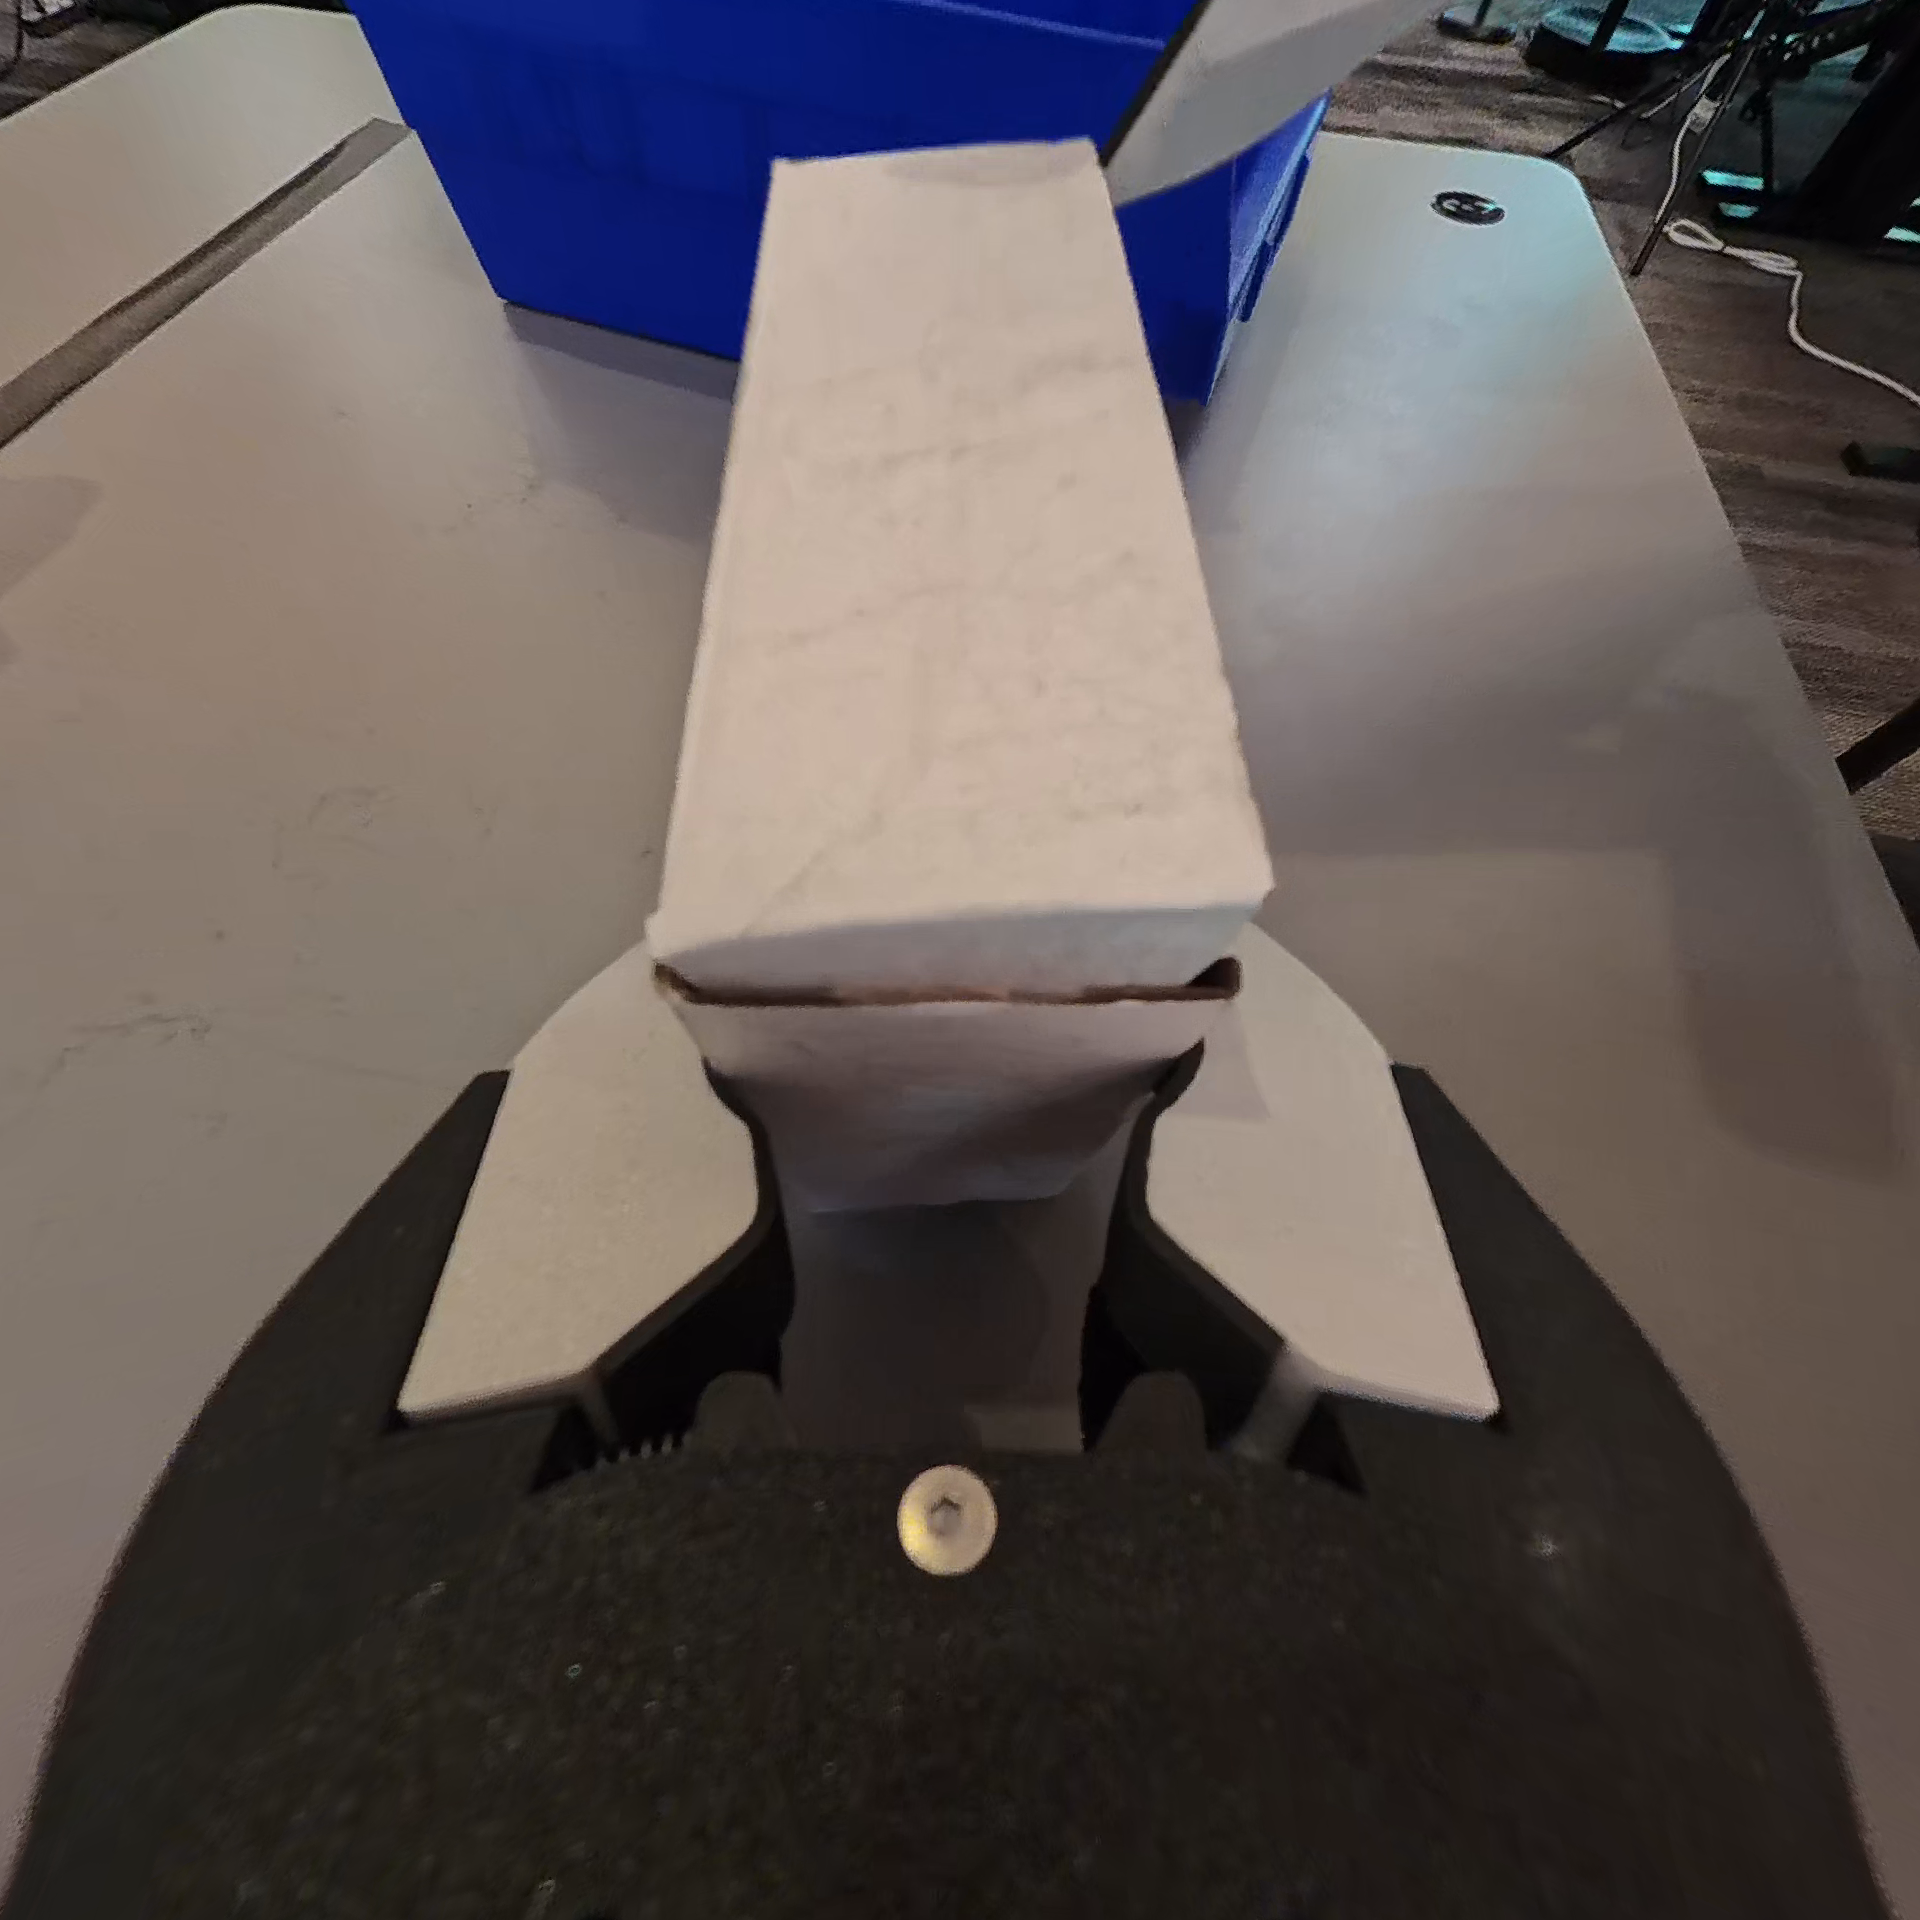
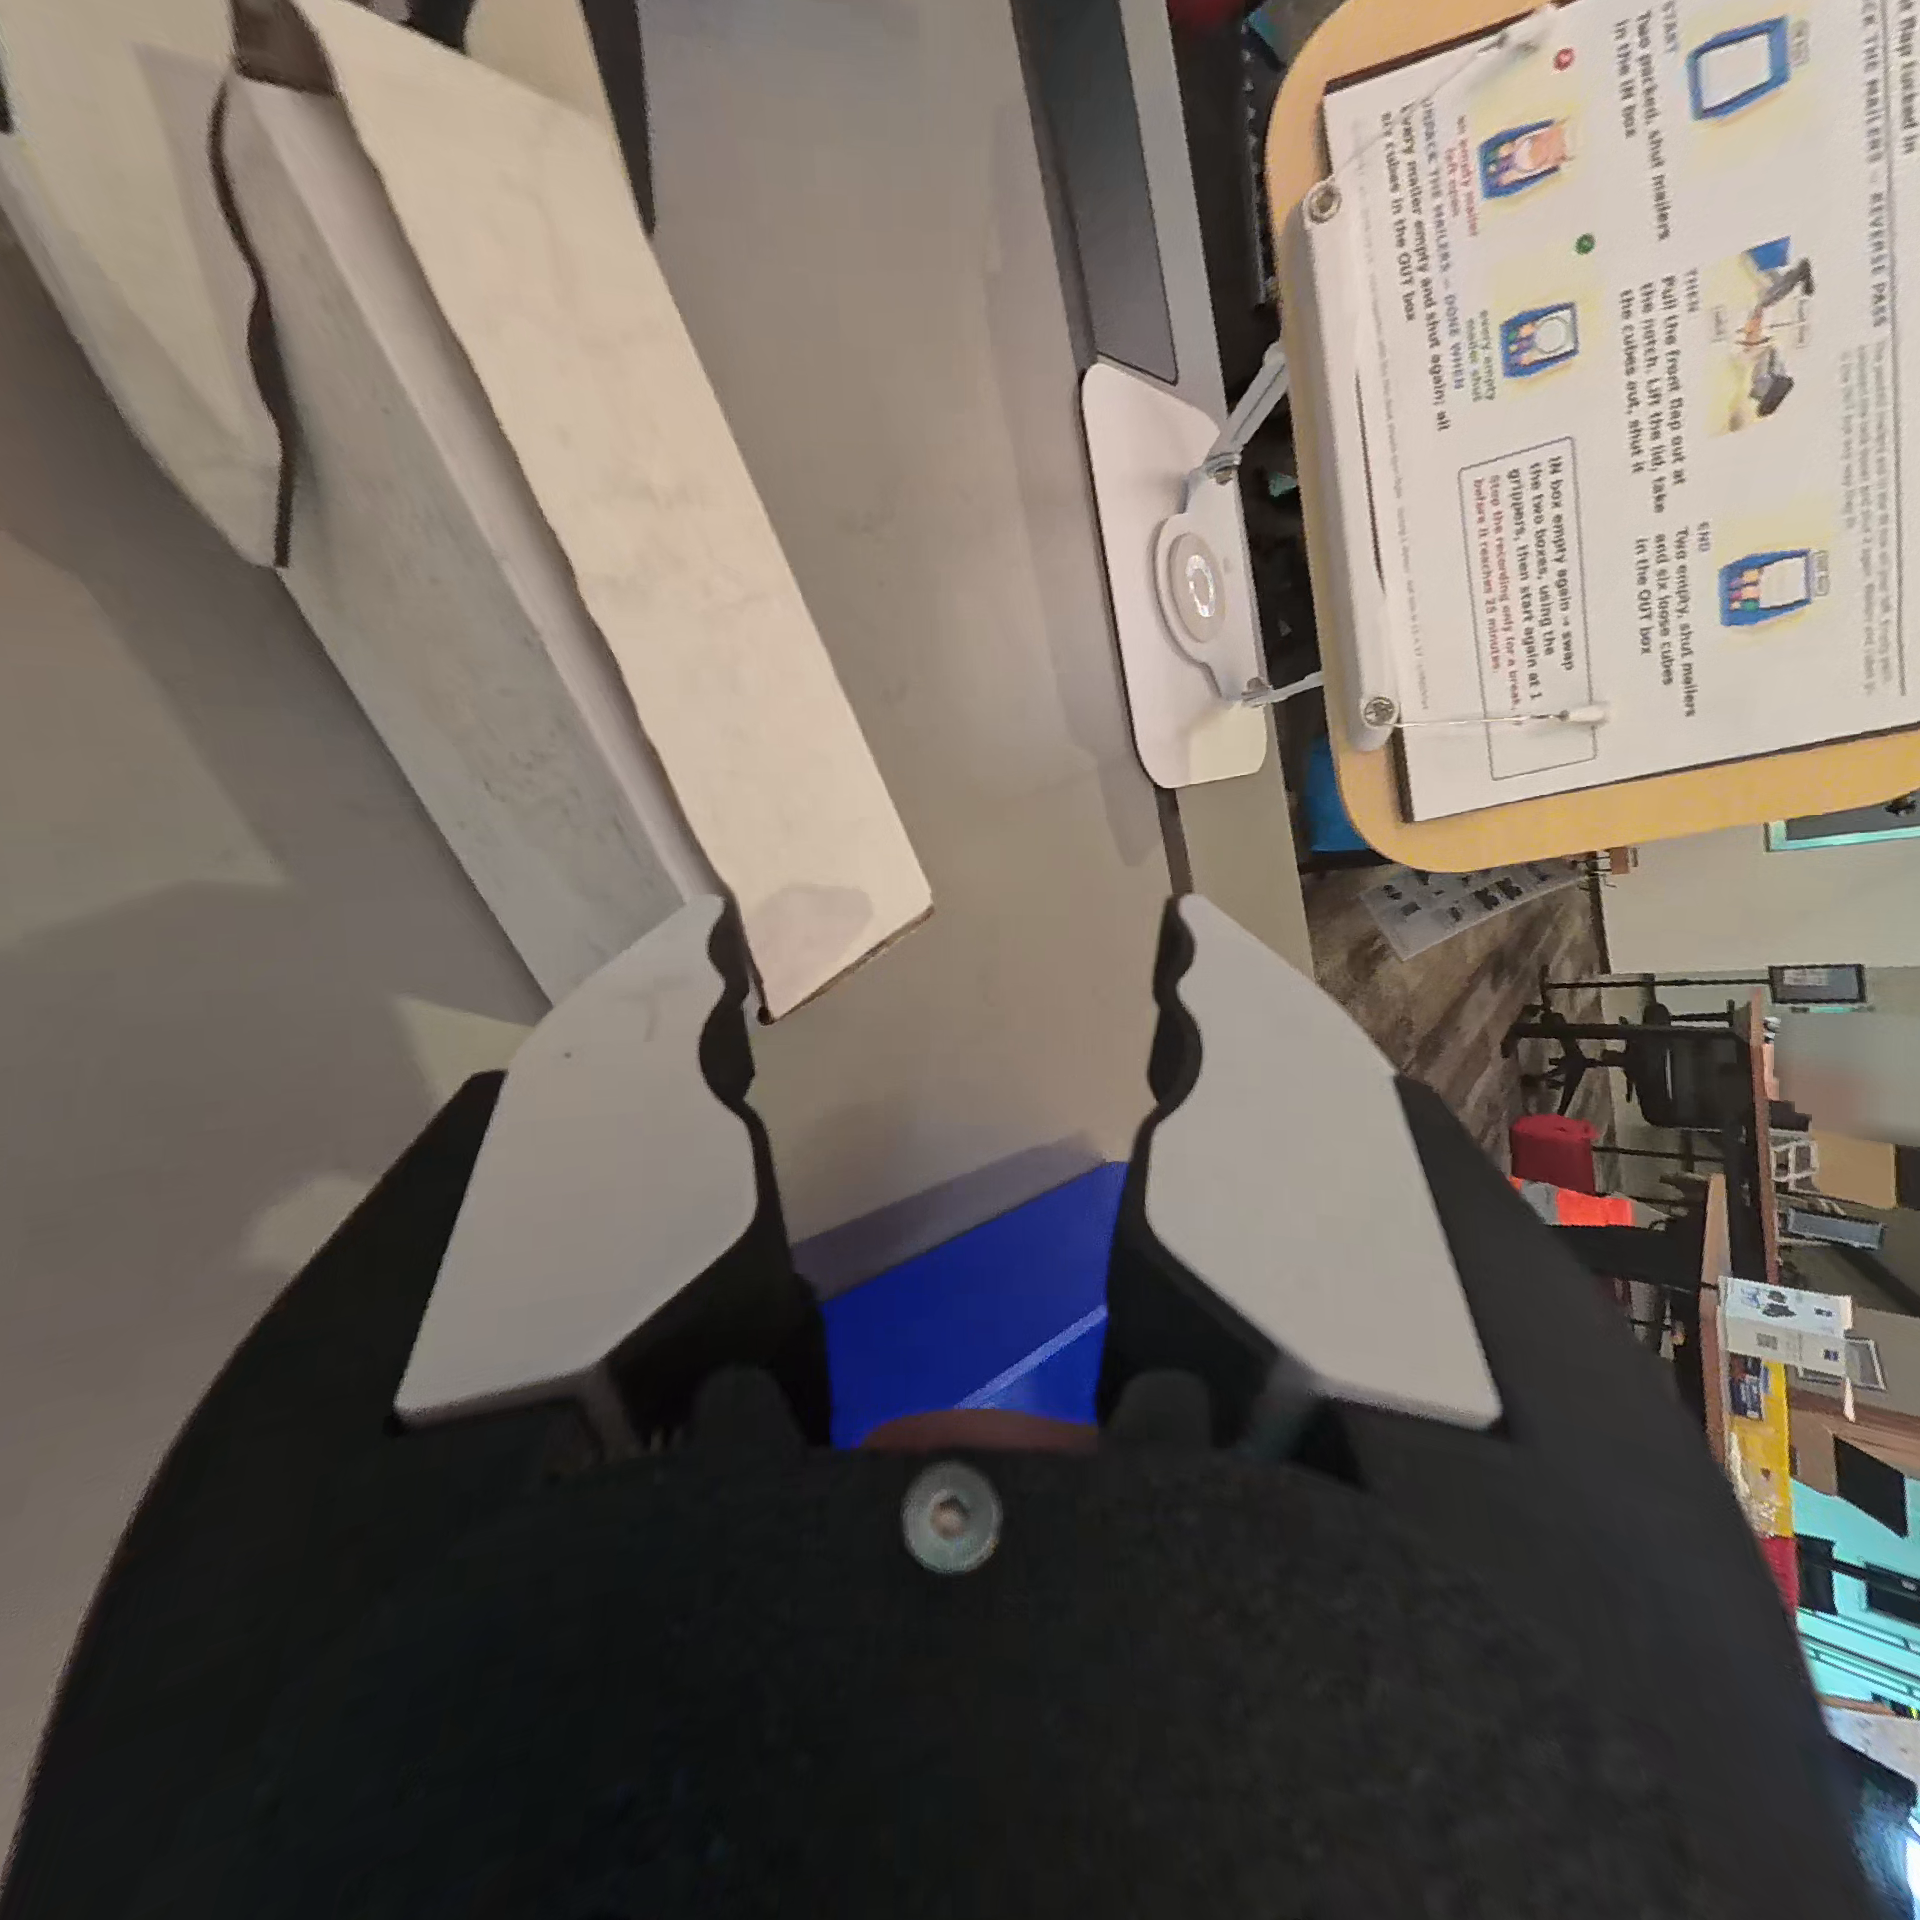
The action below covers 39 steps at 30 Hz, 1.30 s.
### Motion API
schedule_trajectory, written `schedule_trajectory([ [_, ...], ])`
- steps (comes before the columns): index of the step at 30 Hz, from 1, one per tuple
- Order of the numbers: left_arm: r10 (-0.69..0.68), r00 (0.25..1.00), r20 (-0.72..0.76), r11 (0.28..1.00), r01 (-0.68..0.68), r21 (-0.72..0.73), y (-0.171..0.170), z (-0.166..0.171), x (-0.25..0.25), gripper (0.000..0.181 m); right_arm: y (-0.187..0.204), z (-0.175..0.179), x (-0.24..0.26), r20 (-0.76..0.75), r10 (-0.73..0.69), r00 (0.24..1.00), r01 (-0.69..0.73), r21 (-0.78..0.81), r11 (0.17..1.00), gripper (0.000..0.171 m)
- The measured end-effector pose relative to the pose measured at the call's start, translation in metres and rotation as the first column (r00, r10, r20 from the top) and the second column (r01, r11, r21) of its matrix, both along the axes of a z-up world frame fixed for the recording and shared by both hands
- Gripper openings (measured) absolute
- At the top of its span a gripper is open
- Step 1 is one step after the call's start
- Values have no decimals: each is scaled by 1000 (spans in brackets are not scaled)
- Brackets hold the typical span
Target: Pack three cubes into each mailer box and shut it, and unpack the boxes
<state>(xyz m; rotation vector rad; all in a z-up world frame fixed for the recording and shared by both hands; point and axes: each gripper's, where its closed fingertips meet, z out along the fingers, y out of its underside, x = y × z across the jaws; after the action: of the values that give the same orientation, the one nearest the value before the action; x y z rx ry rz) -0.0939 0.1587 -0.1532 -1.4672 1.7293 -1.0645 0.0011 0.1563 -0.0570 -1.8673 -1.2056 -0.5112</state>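
Note:
A white mailer box (image 1: 956,623), with its lid down, sticks out forward from my left gripper (image 1: 951,1049), which is shut on the box's near end and holds it above the table. In the right wrist view the same box (image 2: 540,499) runs from upper left toward my right gripper (image 2: 951,935). That gripper is open and empty, and its left fingertip (image 2: 717,935) is beside the box's near corner. The left gripper's finger (image 2: 104,312) shows clamped on the box's far end. No cubes are in view.
A blue bin (image 1: 644,187) stands on the grey table (image 1: 312,727) just beyond the box and also shows under my right gripper (image 2: 966,1309). A stand with an instruction sheet (image 2: 1621,416) is off the table edge. A grey finger of the right gripper (image 1: 1247,94) hangs above the bin.

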Motion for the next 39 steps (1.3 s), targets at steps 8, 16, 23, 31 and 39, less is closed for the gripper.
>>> schedule_trajectory([
  [8,22,1000,-3,1000,-22,6,3,-1,1,73,16,22,5,-54,-51,997,56,105,993,75],
  [16,29,999,-27,997,-27,70,4,-3,2,72,24,24,9,-84,-90,992,98,93,991,69],
  [23,13,1000,-27,996,-10,94,-9,-3,10,72,35,22,-8,-77,-54,996,59,62,996,22],
  [31,106,994,28,937,-109,333,13,2,7,72,10,21,-49,-17,100,995,-101,-73,992,20],
  [39,190,978,84,805,-204,558,45,4,-2,72,12,-7,-75,45,172,984,-165,-130,978,2],
])
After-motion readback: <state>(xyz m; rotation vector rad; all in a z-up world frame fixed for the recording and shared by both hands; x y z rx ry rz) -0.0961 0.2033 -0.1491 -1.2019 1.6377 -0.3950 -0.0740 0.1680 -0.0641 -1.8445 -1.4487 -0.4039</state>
